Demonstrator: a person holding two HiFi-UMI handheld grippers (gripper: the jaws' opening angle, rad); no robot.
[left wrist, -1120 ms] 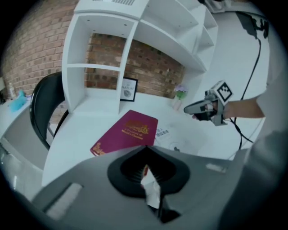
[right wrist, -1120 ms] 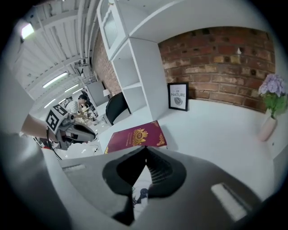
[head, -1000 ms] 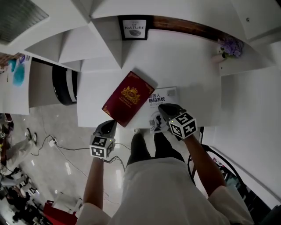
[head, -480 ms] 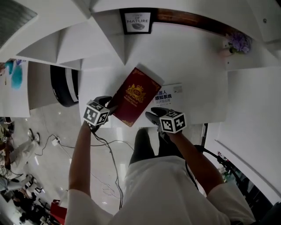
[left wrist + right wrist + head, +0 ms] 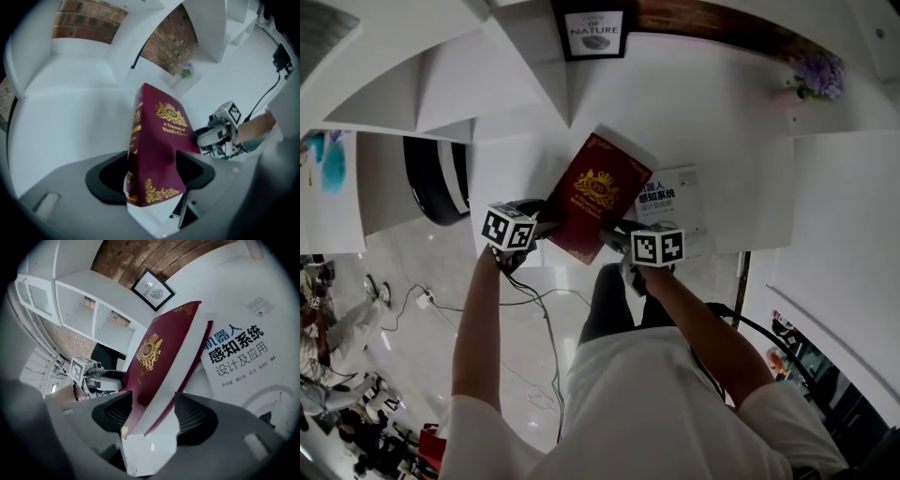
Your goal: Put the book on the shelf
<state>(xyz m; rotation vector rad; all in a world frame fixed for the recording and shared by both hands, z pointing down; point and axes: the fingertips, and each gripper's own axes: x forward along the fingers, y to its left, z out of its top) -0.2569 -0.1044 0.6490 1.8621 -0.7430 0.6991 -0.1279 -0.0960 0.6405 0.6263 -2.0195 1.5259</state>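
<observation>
Light was bright and even, falling on the white shelf (image 5: 712, 122) with only soft grey shadows beside its dividers. The glossy floor (image 5: 412, 272) carried pale patches of glare. The head view bent straight edges strongly toward its corners. Both gripper views sat inside a dark round vignette (blackest at the corners), and their lowest foreground was smeared and out of focus, though the gilt crest on the book (image 5: 157, 154) read fairly crisp.

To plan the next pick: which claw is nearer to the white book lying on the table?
Right. The right claw is beside the white book; the left claw is beyond the red book. Both have just been opening, with that book between their jaws.
</observation>
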